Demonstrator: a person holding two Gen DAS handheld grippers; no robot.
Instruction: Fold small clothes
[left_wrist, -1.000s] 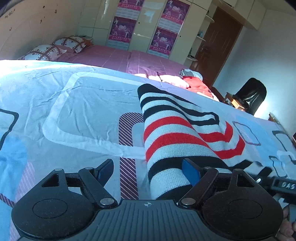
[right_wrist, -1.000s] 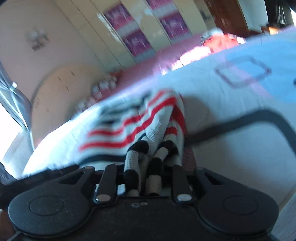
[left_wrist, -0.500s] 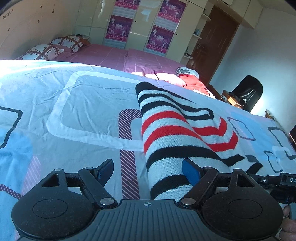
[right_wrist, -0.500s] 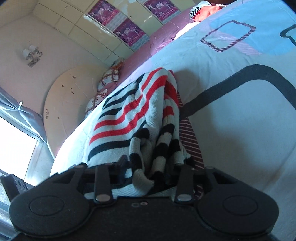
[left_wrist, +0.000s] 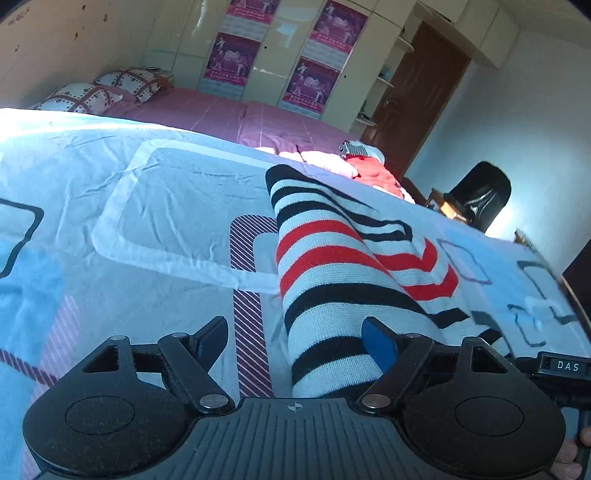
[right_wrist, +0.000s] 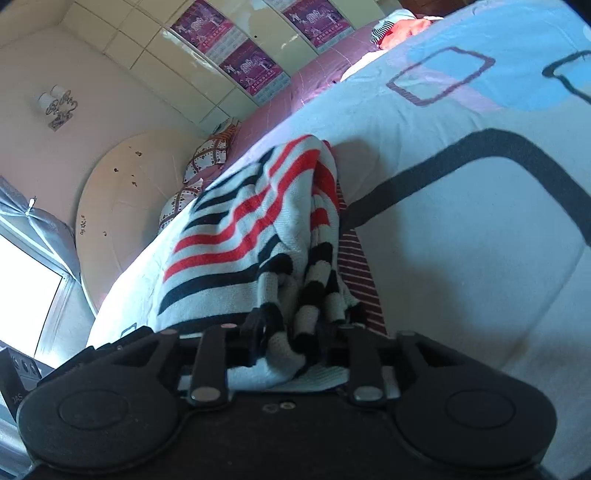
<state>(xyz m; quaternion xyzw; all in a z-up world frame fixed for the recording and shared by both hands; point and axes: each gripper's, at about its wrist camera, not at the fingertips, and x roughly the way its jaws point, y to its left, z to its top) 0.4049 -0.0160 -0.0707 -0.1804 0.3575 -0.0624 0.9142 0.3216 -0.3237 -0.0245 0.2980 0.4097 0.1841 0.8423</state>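
A small knit sweater (left_wrist: 332, 266) with white, black and red stripes lies folded lengthwise on the patterned bedspread (left_wrist: 110, 206). My left gripper (left_wrist: 295, 339) is open, low over the sweater's near end; the fabric lies between its fingers, closer to the right blue pad (left_wrist: 378, 343). In the right wrist view the sweater (right_wrist: 251, 229) runs away from me, and my right gripper (right_wrist: 295, 328) is shut on its bunched near edge, with folds of knit hiding the fingertips.
A pile of red and striped clothes (left_wrist: 369, 166) lies at the bed's far edge, also in the right wrist view (right_wrist: 402, 26). Pillows (left_wrist: 92, 92) lie on a maroon bed behind. A black chair (left_wrist: 480, 195) stands at the right. The other gripper's body (left_wrist: 561, 365) is beside my left gripper.
The right gripper swung from a blurred, level view to a steadier tilted one, still holding the sweater's edge. The left gripper stayed open and shifted slightly along the sweater.
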